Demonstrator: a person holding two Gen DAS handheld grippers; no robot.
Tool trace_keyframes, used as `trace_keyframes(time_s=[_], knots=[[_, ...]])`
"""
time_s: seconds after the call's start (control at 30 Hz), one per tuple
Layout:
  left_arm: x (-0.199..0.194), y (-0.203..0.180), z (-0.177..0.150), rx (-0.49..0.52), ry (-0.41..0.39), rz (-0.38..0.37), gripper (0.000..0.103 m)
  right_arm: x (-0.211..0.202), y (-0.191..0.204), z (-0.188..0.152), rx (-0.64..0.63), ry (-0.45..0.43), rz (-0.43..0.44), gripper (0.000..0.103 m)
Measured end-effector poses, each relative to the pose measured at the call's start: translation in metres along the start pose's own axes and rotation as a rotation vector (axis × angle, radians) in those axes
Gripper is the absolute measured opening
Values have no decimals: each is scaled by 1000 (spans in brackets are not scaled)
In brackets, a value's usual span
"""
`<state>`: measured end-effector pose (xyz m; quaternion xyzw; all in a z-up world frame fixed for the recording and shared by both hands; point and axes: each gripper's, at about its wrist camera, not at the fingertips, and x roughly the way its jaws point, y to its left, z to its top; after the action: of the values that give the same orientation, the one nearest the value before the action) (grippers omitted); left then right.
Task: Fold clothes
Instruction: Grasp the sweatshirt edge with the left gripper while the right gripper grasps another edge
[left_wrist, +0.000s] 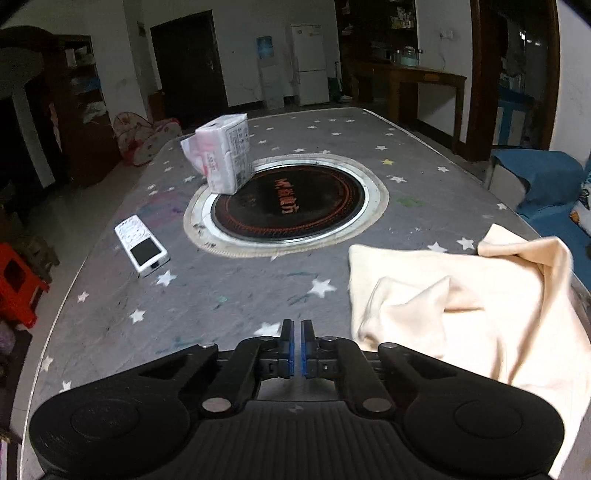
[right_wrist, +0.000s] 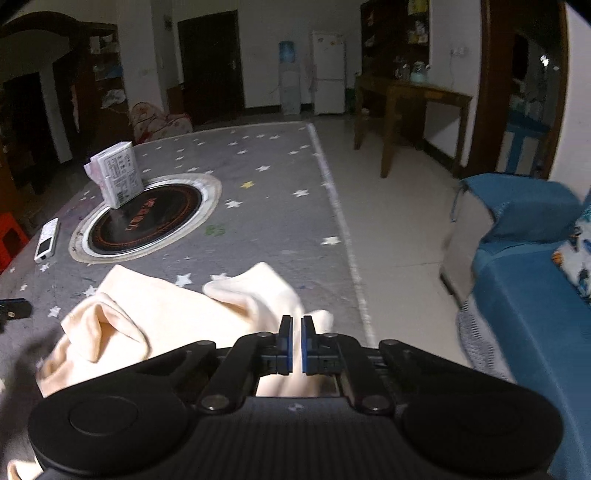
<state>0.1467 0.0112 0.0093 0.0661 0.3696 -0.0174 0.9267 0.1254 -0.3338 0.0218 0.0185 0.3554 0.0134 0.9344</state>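
On the starry table (left_wrist: 229, 295), both grippers, left gripper (left_wrist: 297, 326) and right gripper (right_wrist: 297, 323), pressed together empty; cream garment (left_wrist: 461, 295) stays rumpled, risking a missed grab.

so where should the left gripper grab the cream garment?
Probably the cream garment at its raised far-left corner edge: it lies flat and clear on the grey star cloth. Come from the left, low, with the left gripper opened first; the bunched middle folds would catch several layers.
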Motion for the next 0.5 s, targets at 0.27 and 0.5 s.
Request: trace_keyframes(time_s=[0.27,0.5], knots=[[-2,-35,-1,70,1,-80,50,-10,-1,-11,9,14,25,9],[20,-67,12,134,-10,-82,63,13,15,6,3,-9,79,42]])
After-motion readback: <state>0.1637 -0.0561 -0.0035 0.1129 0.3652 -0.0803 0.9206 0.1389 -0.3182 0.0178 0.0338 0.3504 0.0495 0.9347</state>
